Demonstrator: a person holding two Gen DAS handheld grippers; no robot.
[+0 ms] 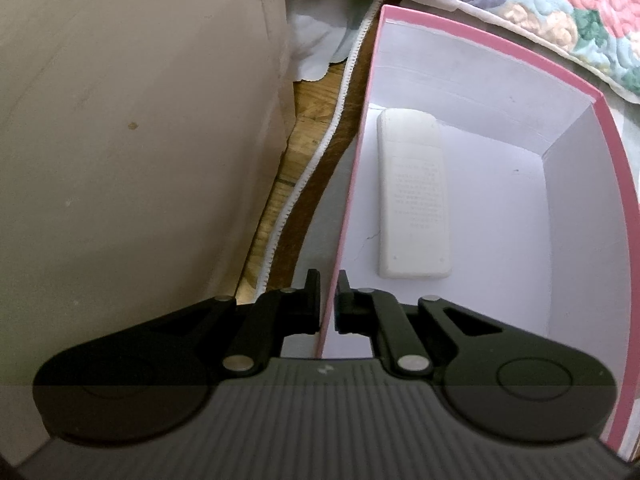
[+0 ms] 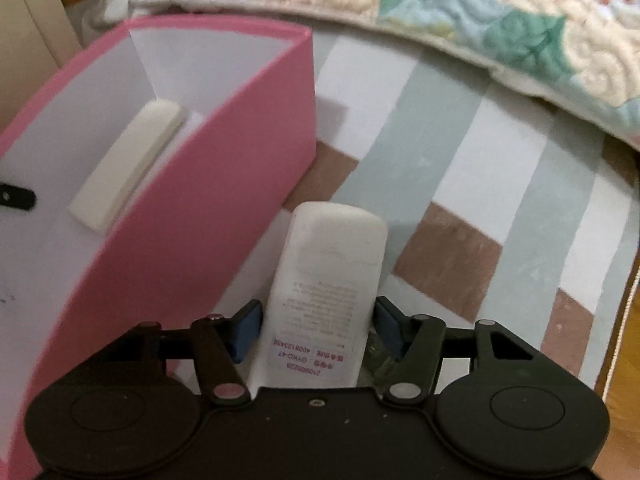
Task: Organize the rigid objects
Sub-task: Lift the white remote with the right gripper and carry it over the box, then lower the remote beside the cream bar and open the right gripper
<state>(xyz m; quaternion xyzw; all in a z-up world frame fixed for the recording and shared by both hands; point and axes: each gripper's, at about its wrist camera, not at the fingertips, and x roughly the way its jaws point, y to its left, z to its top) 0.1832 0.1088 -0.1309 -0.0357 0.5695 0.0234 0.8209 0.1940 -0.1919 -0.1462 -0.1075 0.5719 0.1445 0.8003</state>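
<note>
Holding the box [image 1: 352, 184] by its pink wall, the left gripper [image 1: 329, 304] has its jaws closed on the thin cardboard, one finger outside and one inside. This grip looks like it steadies the box on the striped cloth [image 2: 460, 168].

One white remote [image 1: 412, 196] already lies flat on the white floor of the box, near the wall that the left gripper pinches. It lies with the back side up, showing small printed text.

The second remote [image 2: 332, 280] is between the fingers of the right gripper [image 2: 318, 330], outside the box and just beside its pink wall. Its back label faces the camera. The blue pads [image 2: 246, 330] stand at both long sides of the remote, and the left one seems to touch it. On the right side I cannot tell if the pad presses or a small gap remains, so I judge the grip is probably not firm.

I judge this remote to be light, stiff and made of smooth plastic, so it can slip or rotate between the pads. The best place to hold it is across the narrow width, on the flat long edges near the middle, not at the rounded end. It is not very fragile, but the battery cover can open if it falls. The free place in the box beside the first remote looks wide enough.
</note>
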